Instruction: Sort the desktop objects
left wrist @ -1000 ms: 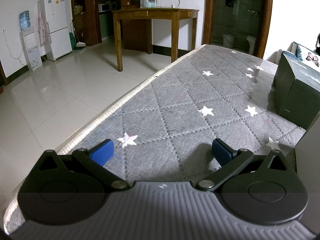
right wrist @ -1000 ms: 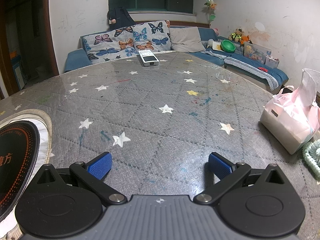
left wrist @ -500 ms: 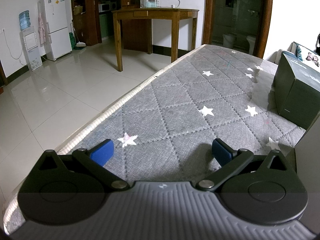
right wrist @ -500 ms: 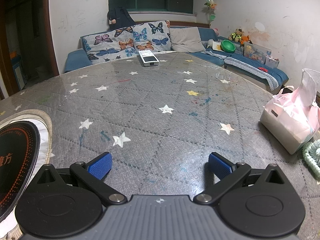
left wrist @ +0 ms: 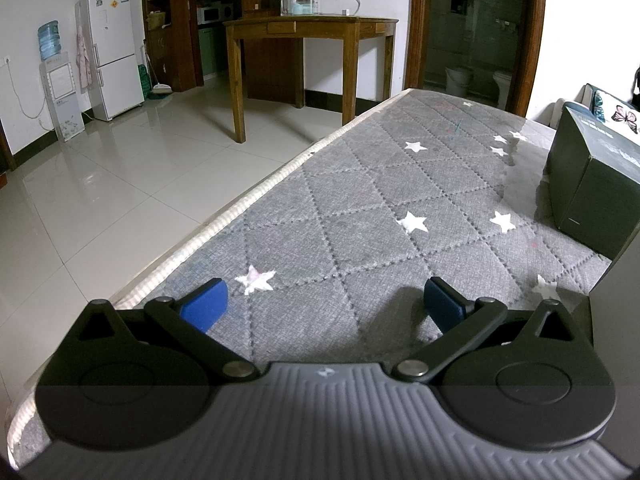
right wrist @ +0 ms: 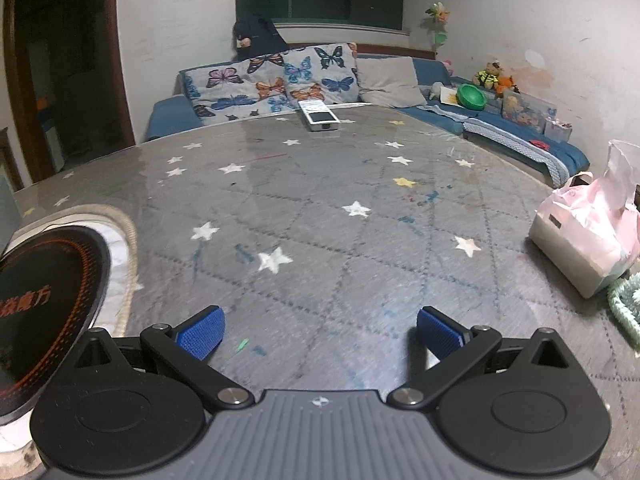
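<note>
Table [right wrist: 320, 184]: grey quilted cover with white stars, under both grippers.
Dark green box [left wrist: 592, 184]: stands on the table's right side in the left wrist view.
Tissue pack [right wrist: 584, 240]: pink-and-white, near the right edge.
Left gripper [left wrist: 324, 306]: blue pads spread wide, nothing between them.
Right gripper [right wrist: 320, 330]: fingers spread wide, empty.
Remote control [right wrist: 319, 116]: white, at the far edge, well apart from the right gripper.
</note>
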